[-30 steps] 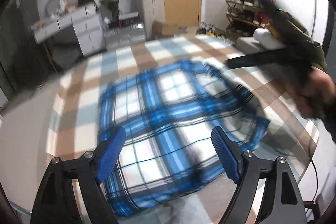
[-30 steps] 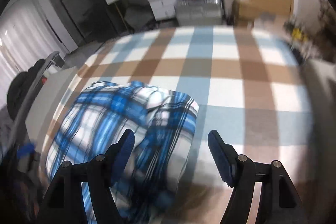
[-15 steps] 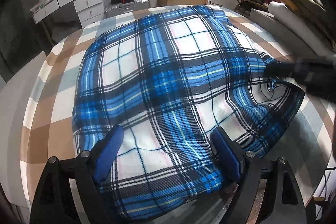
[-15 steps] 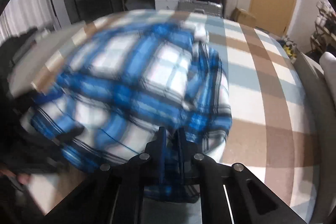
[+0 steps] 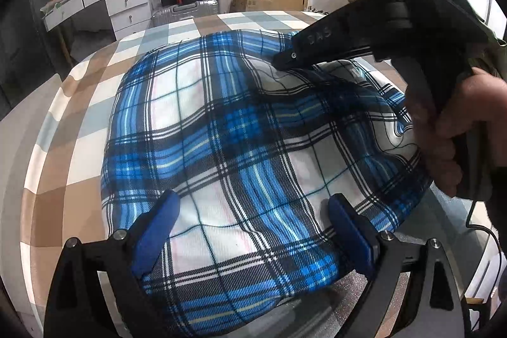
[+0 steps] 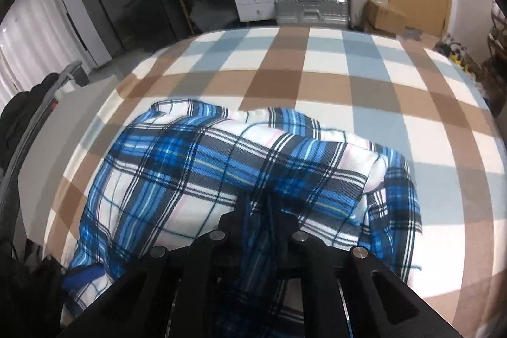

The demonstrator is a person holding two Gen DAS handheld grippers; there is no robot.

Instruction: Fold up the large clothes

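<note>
- Left wrist view: the left tongs (image 5: 253, 227) stand wide and are opening further, blue pads apart over the near edge of the blue plaid garment (image 5: 221, 132), cloth between them but unpinched. The garment lies bunched on the checked bed (image 5: 63, 122), towards its near side.
- Same view: the right tongs (image 5: 282, 60) reach across from the right, gripped by a hand (image 5: 456, 129), nose pressed into the garment's far fold.
- Compared with a second ago, the garment fills far more of this view, and the right tongs now sit on the cloth instead of blurring past above it.
- Right wrist view: the right tongs (image 6: 258, 211) are clamped on a ridge of the plaid garment (image 6: 190, 167), jaws all but together. A second ago they were wide open with nothing held.
- To do this well, I reckon: pinch a matching near edge with the left, lift both together, and lay the fold flat without dragging the bed cover.
</note>
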